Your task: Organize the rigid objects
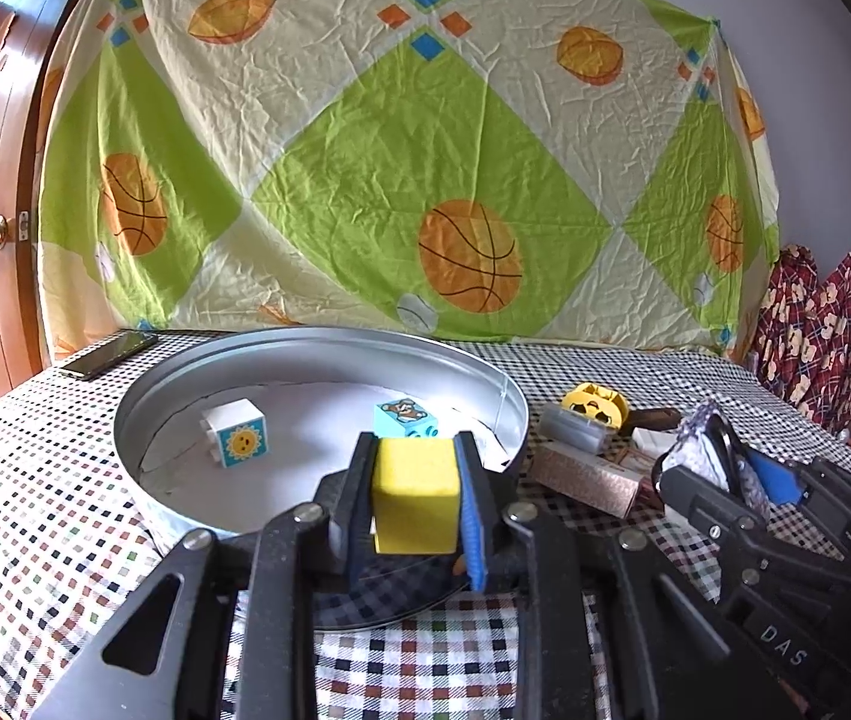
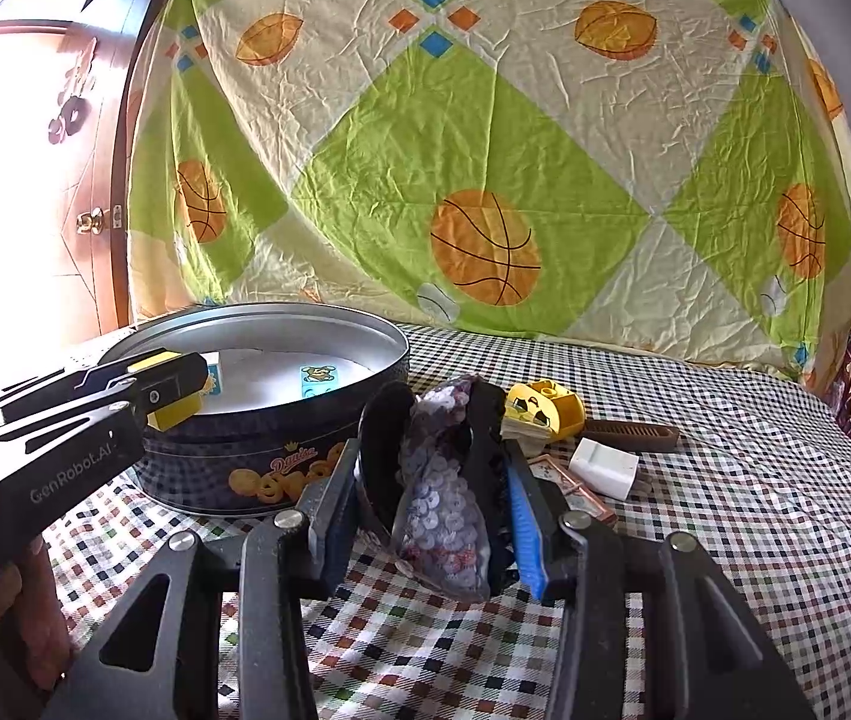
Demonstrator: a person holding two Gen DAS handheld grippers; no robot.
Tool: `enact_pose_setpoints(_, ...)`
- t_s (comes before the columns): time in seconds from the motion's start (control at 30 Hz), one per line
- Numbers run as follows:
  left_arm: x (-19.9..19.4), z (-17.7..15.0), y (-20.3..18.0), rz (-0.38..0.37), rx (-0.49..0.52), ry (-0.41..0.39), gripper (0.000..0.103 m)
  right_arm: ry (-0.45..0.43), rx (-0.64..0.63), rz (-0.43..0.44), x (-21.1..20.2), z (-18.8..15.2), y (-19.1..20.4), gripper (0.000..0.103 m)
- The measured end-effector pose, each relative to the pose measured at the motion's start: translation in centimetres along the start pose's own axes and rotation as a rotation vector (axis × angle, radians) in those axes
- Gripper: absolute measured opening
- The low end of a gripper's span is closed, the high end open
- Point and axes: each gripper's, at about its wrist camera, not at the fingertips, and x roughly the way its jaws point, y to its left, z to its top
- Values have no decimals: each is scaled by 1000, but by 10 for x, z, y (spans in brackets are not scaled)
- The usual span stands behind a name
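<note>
Left wrist view: a yellow plastic block (image 1: 416, 495) was clamped firmly between the pads of the left gripper (image 1: 416, 498), held just over the near rim of the round metal cookie tin (image 1: 185, 384). Inside the tin, a white sun-printed cube (image 1: 237, 433) and a light-blue bear-printed cube (image 1: 406, 420) were seen lying apart. Beside the tin, the right gripper (image 2: 443, 498) was closed on a clear bag of pale buttons (image 2: 443, 492), above the checked tablecloth (image 2: 725, 420)
</note>
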Motion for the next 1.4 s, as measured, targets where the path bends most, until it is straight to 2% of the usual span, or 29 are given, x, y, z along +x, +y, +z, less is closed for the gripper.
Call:
enact_pose_setpoints(0.37, -4, 0, -2, 7, 6, -17, 23, -10, 11, 15, -1, 0, -3, 46)
enact_pose_setpoints(1.07, -1, 12, 22, 41, -19, -8, 23, 55, 17, 94, 14, 10, 10, 46)
enact_pose_setpoints(1.4, -1, 26, 42, 58, -25, 8, 23, 78, 19, 185, 27, 44, 18, 46)
